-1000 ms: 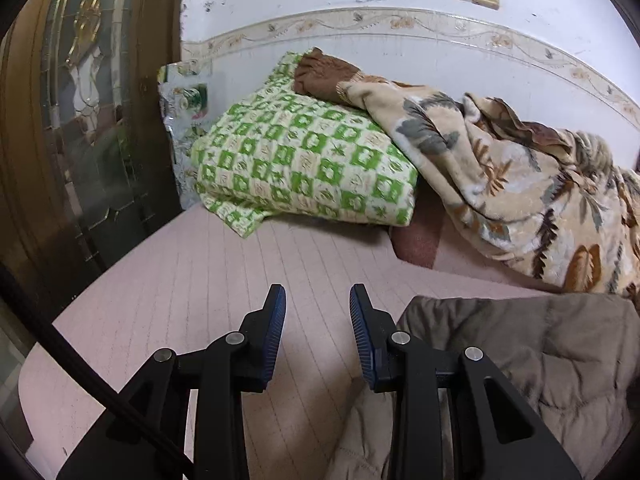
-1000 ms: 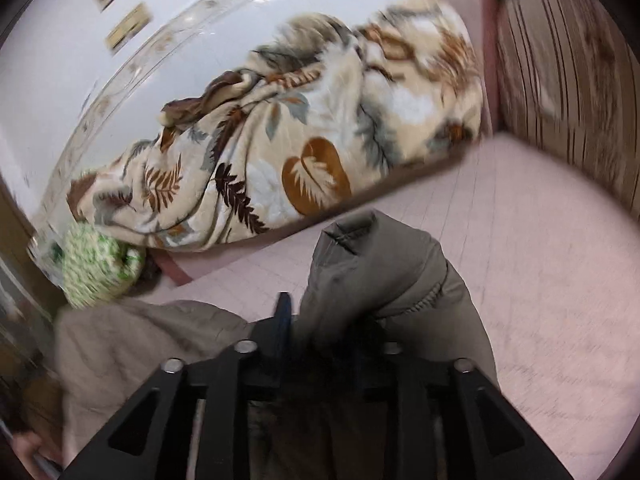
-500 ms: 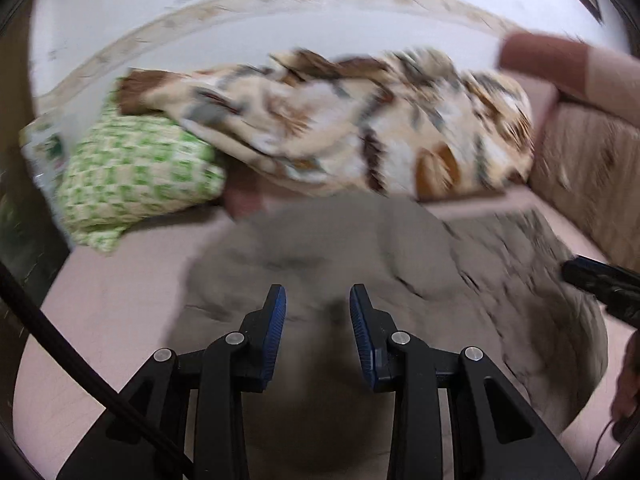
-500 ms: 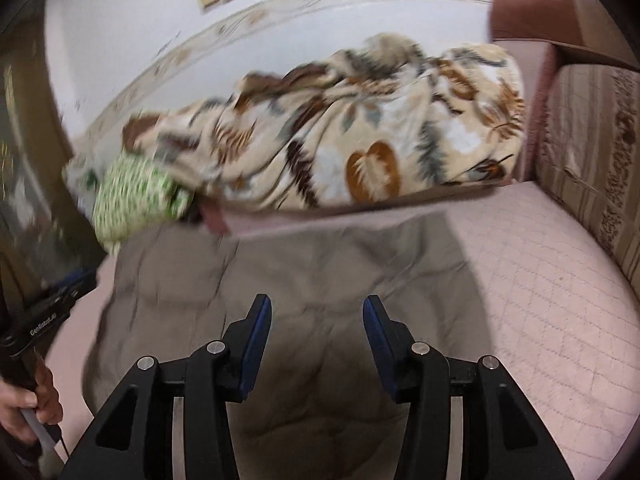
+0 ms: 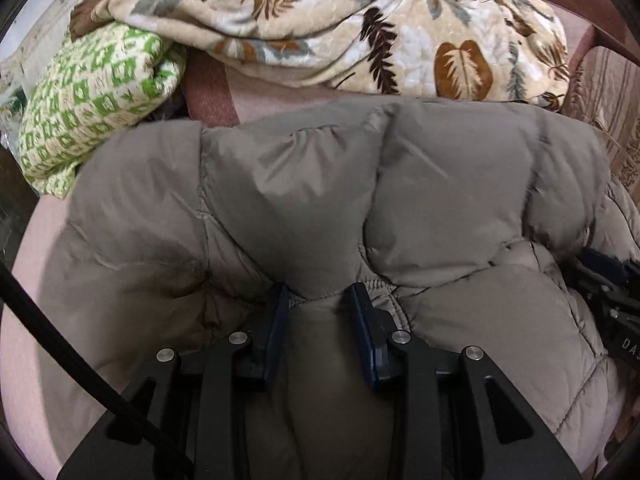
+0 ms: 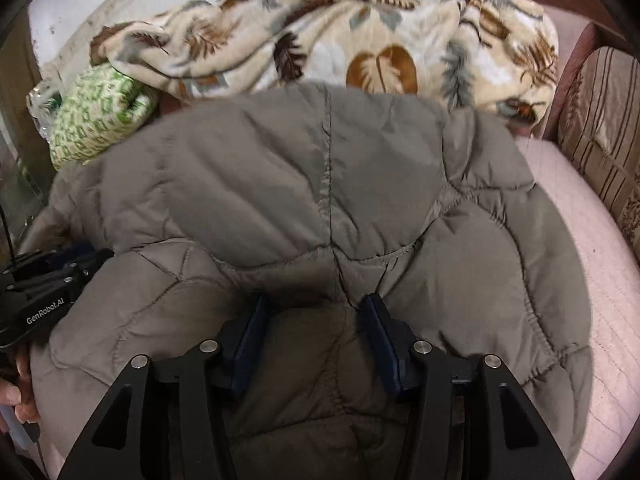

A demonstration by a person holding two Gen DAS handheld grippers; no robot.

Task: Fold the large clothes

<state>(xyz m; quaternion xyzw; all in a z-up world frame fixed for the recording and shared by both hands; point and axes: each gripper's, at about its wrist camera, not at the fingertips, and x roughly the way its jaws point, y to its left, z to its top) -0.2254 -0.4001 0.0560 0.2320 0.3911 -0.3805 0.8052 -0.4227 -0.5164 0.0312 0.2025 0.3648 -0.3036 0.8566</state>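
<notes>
Left wrist view: left gripper (image 5: pixel 318 304) and right gripper (image 6: pixel 316 312) press into the quilted coat (image 5: pixel 340 208) spread on the pink bed (image 6: pixel 592 264), jaws parted, nothing clenched; leaf blanket (image 5: pixel 360 28) and green pillow (image 5: pixel 92 96) lie far behind

We cannot see the near hem of the padded jacket (image 5: pixel 320 184): it runs under the black frame of the left gripper (image 5: pixel 318 300) and off the bottom edge. Whether the pads pinch the fabric bulging between them or only press into it, we cannot tell. The right gripper (image 5: pixel 612 292) is cut off at the right edge there, its tips sunk in a fold. In the right wrist view a hand (image 6: pixel 16 392) shows only fingers at the left edge. The leafy blanket (image 6: pixel 360 44) is blurred, and the jacket covers its near side.
</notes>
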